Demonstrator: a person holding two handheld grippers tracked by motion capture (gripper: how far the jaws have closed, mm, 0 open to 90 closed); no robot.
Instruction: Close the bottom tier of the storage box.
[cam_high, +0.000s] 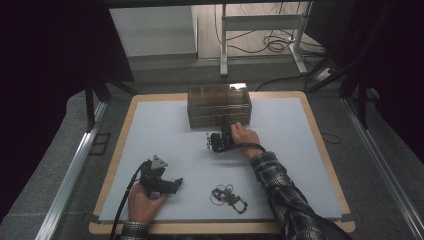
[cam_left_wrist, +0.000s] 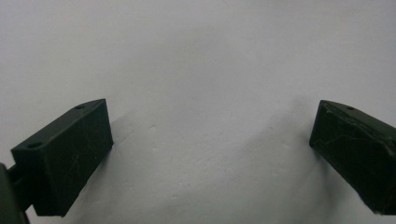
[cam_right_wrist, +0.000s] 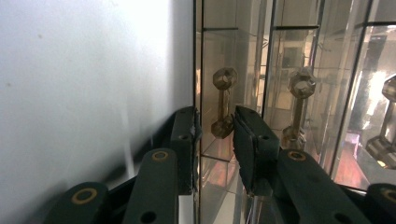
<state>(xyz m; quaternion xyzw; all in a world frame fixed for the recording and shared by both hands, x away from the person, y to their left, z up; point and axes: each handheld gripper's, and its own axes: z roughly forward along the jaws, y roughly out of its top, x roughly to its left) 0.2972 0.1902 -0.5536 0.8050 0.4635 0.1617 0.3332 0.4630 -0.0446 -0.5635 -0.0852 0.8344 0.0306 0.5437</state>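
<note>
Your right gripper (cam_right_wrist: 217, 123) had its jaws around the drawer box's (cam_high: 218, 104) bottom handle (cam_right_wrist: 222, 102), not clamped; left gripper (cam_left_wrist: 210, 140) sat wide open.

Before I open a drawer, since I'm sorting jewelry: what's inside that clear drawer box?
The clear drawer box looks empty through its front by the right tool; tinted walls and reflections hide the deeper compartments.

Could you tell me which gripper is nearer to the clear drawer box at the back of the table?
Right. The right gripper is at the front of the drawer box; the left gripper sits far back near the table's front edge.
</note>
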